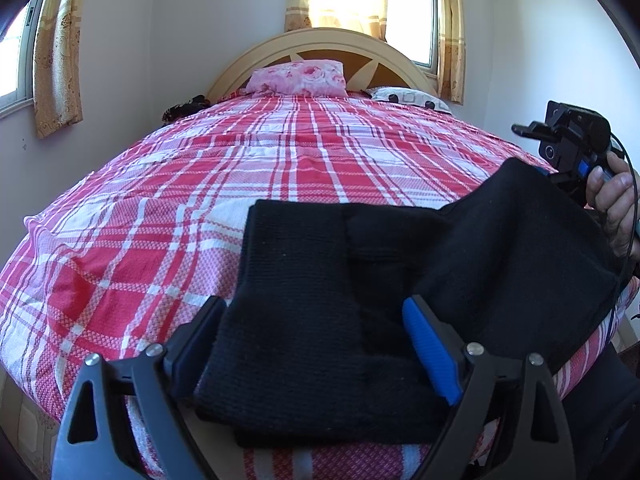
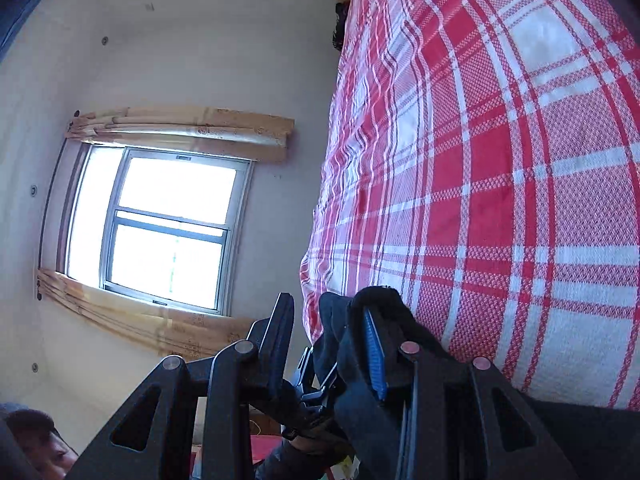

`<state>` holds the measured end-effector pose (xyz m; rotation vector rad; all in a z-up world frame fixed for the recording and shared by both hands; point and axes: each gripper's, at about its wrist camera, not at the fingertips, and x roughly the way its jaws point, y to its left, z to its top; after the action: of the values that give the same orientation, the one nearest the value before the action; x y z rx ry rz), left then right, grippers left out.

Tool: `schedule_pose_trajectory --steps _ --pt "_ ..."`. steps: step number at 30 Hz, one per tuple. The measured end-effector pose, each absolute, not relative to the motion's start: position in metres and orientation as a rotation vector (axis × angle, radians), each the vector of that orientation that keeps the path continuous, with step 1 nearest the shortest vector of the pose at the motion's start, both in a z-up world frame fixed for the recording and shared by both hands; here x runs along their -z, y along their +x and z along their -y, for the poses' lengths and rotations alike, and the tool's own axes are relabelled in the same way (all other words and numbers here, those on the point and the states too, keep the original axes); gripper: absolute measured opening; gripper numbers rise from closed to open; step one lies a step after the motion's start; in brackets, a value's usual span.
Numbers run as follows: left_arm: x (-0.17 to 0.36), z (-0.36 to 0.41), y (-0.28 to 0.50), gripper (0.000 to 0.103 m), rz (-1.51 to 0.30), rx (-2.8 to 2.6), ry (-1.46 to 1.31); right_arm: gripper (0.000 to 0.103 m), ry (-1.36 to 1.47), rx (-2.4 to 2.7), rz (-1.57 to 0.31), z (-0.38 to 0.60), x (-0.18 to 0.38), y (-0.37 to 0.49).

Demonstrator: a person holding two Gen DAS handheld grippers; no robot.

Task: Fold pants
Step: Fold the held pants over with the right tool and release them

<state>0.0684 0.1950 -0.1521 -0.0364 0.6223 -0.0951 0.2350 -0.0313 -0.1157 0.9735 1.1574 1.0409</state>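
- The black pants (image 1: 320, 320) are lying partly folded on the near edge of the plaid bed (image 1: 200, 200), and a flap is being lifted on the right, probably to fold it over.
- The left gripper (image 1: 316, 360) is hovering spread wide, straddling the near fold without pinching it.
- The right gripper (image 2: 332, 344) is carrying cloth draped over one finger; I cannot tell if it is pinching.
- Pillows (image 1: 298, 76) are sitting far off by the headboard, blocking nothing.
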Motion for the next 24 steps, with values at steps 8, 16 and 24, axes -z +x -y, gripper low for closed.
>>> schedule_pose_trajectory --steps 8,16,24 --pt "0.154 -0.196 0.066 0.094 -0.601 0.094 -0.032 0.015 0.851 -0.837 -1.252 0.033 0.129 0.239" --pt "0.146 -0.196 0.062 0.094 -0.603 0.058 -0.010 0.020 0.864 -0.627 -1.209 0.094 0.130 0.231" --pt "0.116 -0.168 0.050 0.094 -0.538 0.075 0.043 0.057 0.542 -0.420 -1.006 0.200 0.060 0.142"
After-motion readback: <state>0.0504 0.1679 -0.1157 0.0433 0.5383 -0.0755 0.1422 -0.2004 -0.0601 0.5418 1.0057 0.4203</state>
